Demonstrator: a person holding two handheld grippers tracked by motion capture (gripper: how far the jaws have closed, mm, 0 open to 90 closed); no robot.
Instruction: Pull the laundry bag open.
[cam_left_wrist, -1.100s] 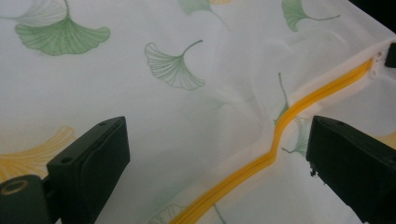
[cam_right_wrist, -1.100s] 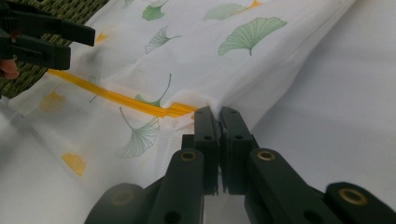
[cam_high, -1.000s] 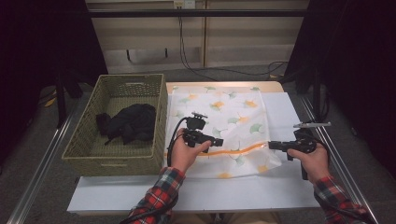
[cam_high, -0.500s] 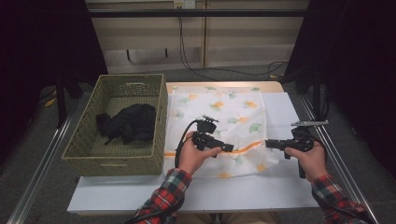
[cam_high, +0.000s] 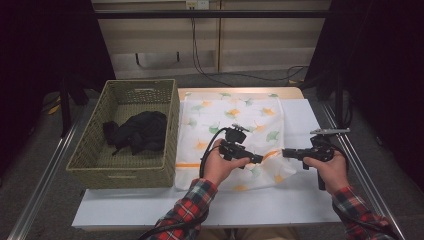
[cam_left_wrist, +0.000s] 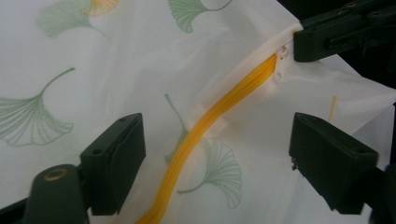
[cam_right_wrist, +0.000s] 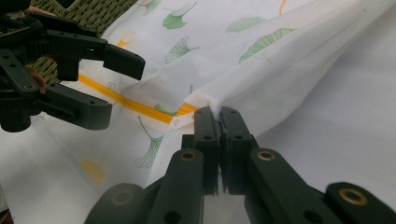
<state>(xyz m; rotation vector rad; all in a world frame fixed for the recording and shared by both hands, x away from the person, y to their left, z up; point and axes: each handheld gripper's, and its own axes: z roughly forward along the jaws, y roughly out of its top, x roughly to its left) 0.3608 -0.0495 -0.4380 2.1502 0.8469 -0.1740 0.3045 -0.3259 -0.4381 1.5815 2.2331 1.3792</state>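
Meanwhile, right gripper (cam_right_wrist: 218, 122) clamps the white ginkgo-print mesh laundry bag (cam_high: 235, 120) at its zipper end; left gripper (cam_left_wrist: 217, 154), jaws just narrowing yet untouching, straddles the orange zipper (cam_left_wrist: 224, 109) running diagonally between them.

My sleeves (cam_high: 187, 207) were red plaid flannel, crossed with dark and white lines. Both grippers, the left gripper (cam_high: 255, 159) and the right gripper (cam_high: 289, 153), were matte black, with blocky jaws, brass-coloured pivot pins (ringed like eyelets) and a black cable (cam_high: 206, 150); the right carried a grey plate (cam_high: 329, 131).
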